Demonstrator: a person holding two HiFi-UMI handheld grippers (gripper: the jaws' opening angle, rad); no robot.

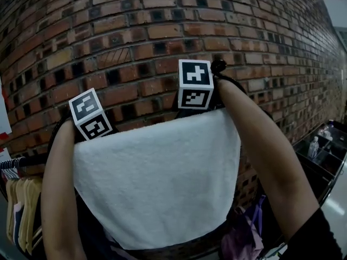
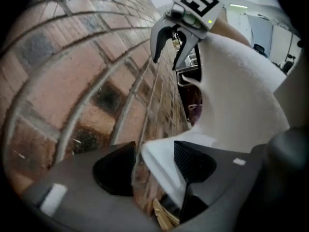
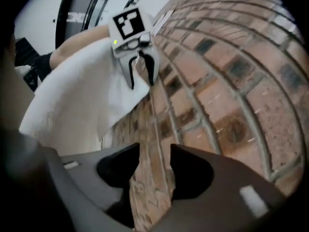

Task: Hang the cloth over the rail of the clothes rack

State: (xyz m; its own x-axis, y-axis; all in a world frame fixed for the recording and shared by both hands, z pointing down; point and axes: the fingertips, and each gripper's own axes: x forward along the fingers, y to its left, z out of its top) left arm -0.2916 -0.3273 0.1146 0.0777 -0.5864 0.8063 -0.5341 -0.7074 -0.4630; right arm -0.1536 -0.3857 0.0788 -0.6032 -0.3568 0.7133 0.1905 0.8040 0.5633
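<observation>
The white cloth [image 1: 157,172] hangs draped in front of the brick wall, and its top edge hides the rail under it. A bare stretch of the dark rail [image 1: 24,160] shows at the far left. My left gripper [image 1: 91,118] is at the cloth's top left corner and my right gripper [image 1: 196,88] at its top right. In the left gripper view the left gripper [image 2: 154,151] is open, with a cloth [image 2: 241,81] corner lying loose against one jaw. The right gripper [image 3: 154,151] is open, with only brick between its jaws. The cloth [image 3: 82,95] lies to its left.
The brick wall [image 1: 135,31] stands close behind the rail. Wooden hangers with clothes [image 1: 21,205] hang on the rack at the left, and a purple garment [image 1: 244,234] hangs below right. A dark shelf with bottles [image 1: 320,145] is at the far right.
</observation>
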